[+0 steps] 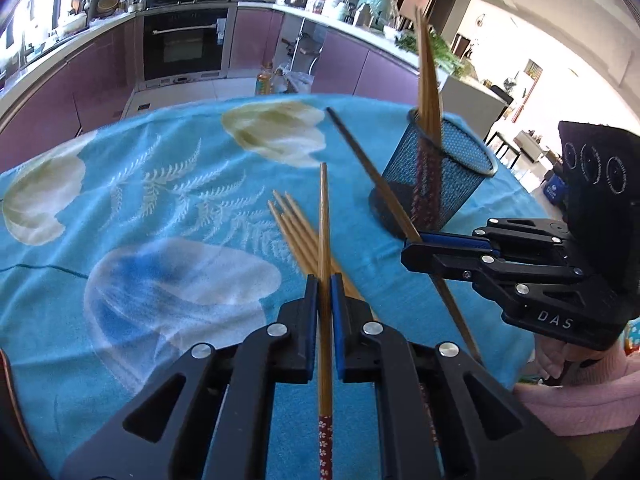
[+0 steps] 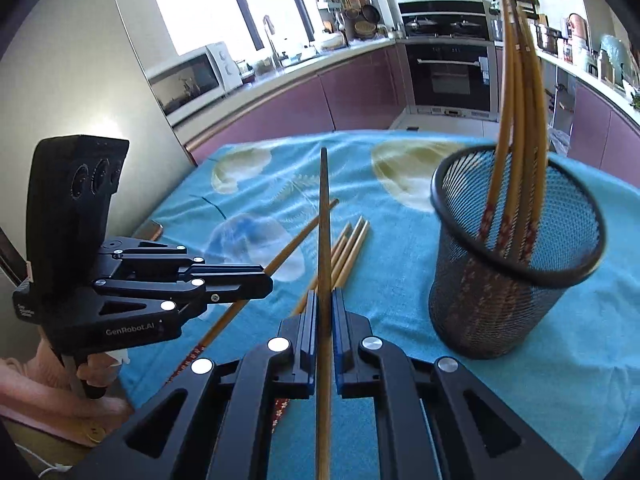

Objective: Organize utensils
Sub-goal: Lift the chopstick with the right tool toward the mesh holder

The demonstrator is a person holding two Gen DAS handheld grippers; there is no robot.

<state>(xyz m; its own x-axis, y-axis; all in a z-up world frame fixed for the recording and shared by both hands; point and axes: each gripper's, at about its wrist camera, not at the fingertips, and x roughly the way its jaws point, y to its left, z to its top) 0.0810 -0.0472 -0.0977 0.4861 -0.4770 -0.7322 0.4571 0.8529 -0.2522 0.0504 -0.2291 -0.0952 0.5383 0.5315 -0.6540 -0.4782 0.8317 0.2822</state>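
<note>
My left gripper (image 1: 325,282) is shut on a bamboo chopstick (image 1: 323,216) that points away over the table. From the right wrist view the left gripper (image 2: 266,280) shows at the left, holding that chopstick (image 2: 304,234) above the cloth. My right gripper (image 2: 325,296) is shut on a darker chopstick (image 2: 324,208); the left wrist view shows the right gripper (image 1: 416,249) at the right, just in front of the black mesh cup (image 1: 436,176). The mesh cup (image 2: 512,264) holds several upright chopsticks (image 2: 516,128). Several loose chopsticks (image 1: 294,236) lie on the cloth between the grippers.
A blue flowered cloth (image 1: 160,200) covers the table. A small brown object (image 2: 149,230) lies at its left edge. A pink sleeve (image 1: 576,396) shows under the right gripper. Purple kitchen cabinets (image 2: 360,92) and an oven (image 1: 182,46) stand beyond the table.
</note>
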